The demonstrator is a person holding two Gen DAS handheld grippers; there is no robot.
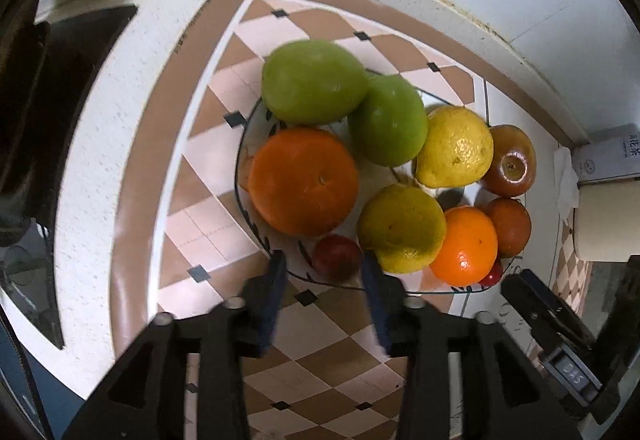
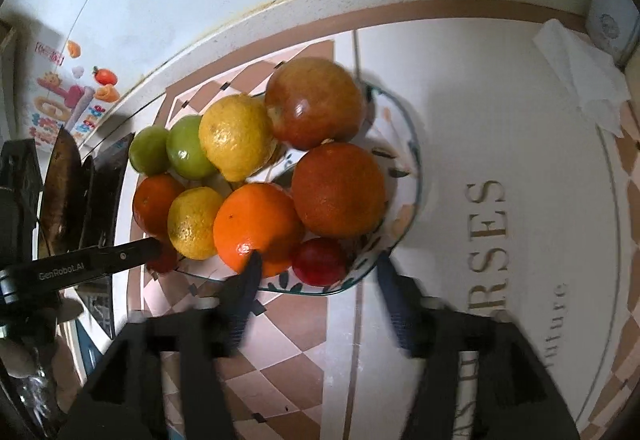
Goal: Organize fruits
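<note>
On the patterned tablecloth [image 1: 192,224] stands a glass plate [image 1: 241,144] heaped with fruit, and both grippers hang over its near rim, pointing steeply down.

At the far left of the heap lie two green fruits [image 1: 314,82], touching each other. Just near of them sits a big dark orange [image 1: 303,181]. Near of that, hard against the near rim, is a small red fruit [image 1: 336,257]. The left gripper [image 1: 325,268] has its jaws partly spread and nothing between them; that red fruit shows right in the gap ahead of its tips, so it lies straight along this gripper's reach, a little lower and farther. It is round, with no long side to line up with.

Further right come two yellow lemons [image 1: 401,227], one far and one near, then a bright orange [image 1: 464,243], a darker orange [image 2: 338,189] and, at the far right, a reddish apple [image 2: 314,102].

The right gripper [image 2: 318,268] is spread wider and also holds nothing. Its left finger [image 2: 245,292] overlaps the near edge of the bright orange in its own view, though I cannot tell if it touches. A second small red fruit [image 2: 319,261] sits between the fingers, just beyond the tips, against the near rim.

My judgement: each hand is nearest to its own small red fruit, the left to the left one, the right to the right one, and either pick calls for a short drop forward. The neighbouring oranges and lemons crowd close, so a finger could nudge them.
</note>
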